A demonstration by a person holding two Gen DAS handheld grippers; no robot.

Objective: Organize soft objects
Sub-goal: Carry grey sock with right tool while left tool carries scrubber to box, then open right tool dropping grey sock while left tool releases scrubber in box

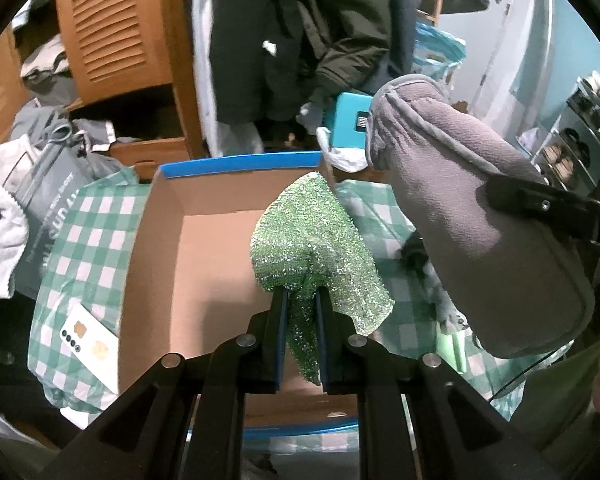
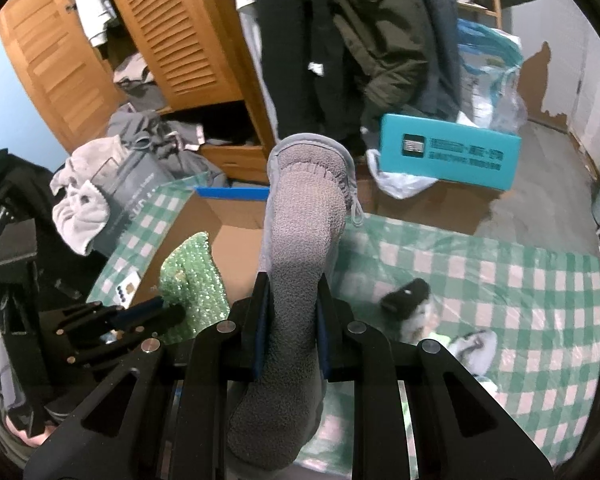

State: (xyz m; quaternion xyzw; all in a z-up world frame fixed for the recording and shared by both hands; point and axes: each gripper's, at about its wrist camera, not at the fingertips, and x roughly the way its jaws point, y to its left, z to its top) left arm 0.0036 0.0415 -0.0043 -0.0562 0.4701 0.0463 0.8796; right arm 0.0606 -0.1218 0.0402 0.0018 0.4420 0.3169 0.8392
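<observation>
Both grippers' pads hidden by cloth (image 1: 320,248).

L gripper (image 1: 302,300) clamped on sparkly green cloth (image 1: 316,248), held over open cardboard box (image 1: 204,264) w/ blue rim. R gripper (image 1: 540,200) just right of box, pinching grey fleece slipper (image 1: 480,240). Box sits on green-check sheet (image 1: 88,240); grey bag (image 1: 48,184) left of box.

Glittery green cloth (image 1: 320,248), grey fleece slipper (image 2: 304,240), green-and-white checked sheet (image 2: 500,280).
</observation>
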